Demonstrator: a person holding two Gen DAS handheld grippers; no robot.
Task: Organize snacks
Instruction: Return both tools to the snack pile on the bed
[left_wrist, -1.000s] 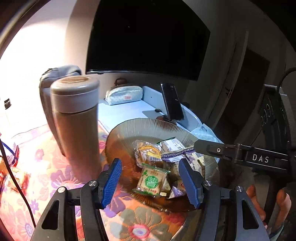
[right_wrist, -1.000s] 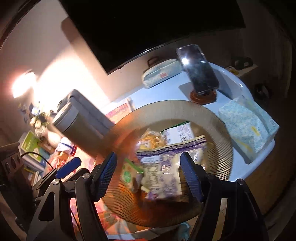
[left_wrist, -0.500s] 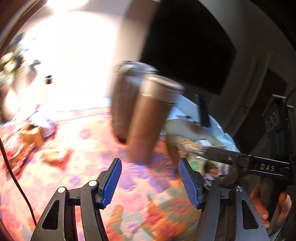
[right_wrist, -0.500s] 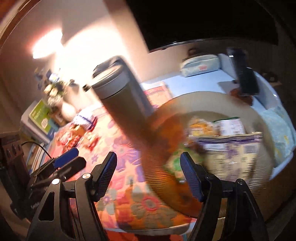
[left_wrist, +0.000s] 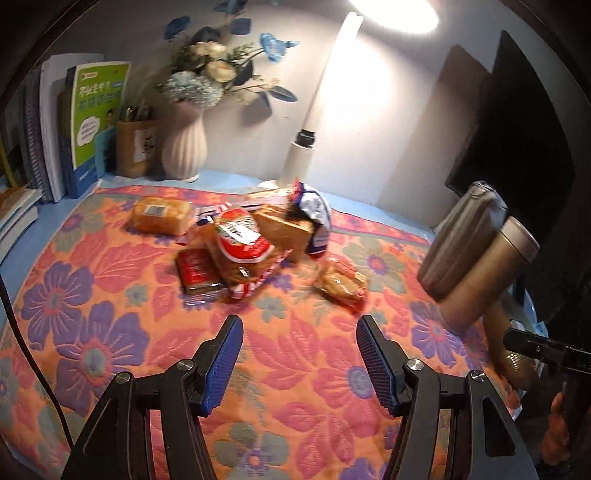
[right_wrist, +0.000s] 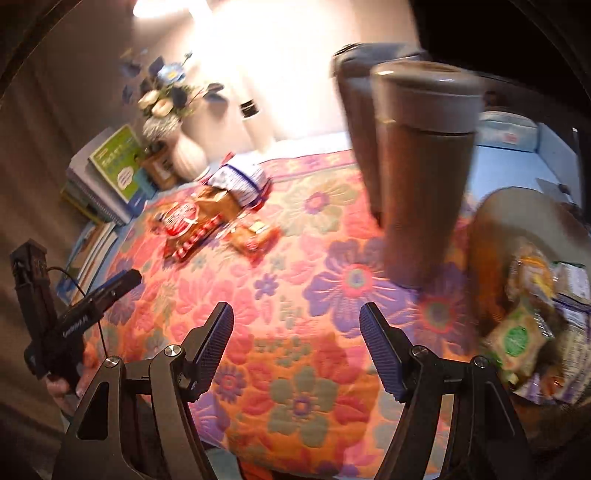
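A pile of snack packets (left_wrist: 243, 243) lies on the floral cloth (left_wrist: 110, 332) ahead of my left gripper (left_wrist: 299, 363), which is open and empty above bare cloth. A bread packet (left_wrist: 162, 219) lies at the pile's left and a small orange packet (left_wrist: 343, 284) at its right. The pile also shows in the right wrist view (right_wrist: 199, 218). My right gripper (right_wrist: 297, 352) is open and empty above the cloth. The amber glass plate (right_wrist: 491, 236) holding several snack packets (right_wrist: 517, 336) sits at the right.
A tall grey thermos (right_wrist: 421, 166) stands between the plate and the pile, with a grey pouch (left_wrist: 465, 229) behind it. A white vase with flowers (left_wrist: 184, 147), books (left_wrist: 96, 122), a pen cup (left_wrist: 135, 147) and a lamp stem (left_wrist: 321, 103) line the back wall.
Both grippers have swung left, away from the plate of snacks, and now face the pile of packets on the cloth. Both stayed open and empty.
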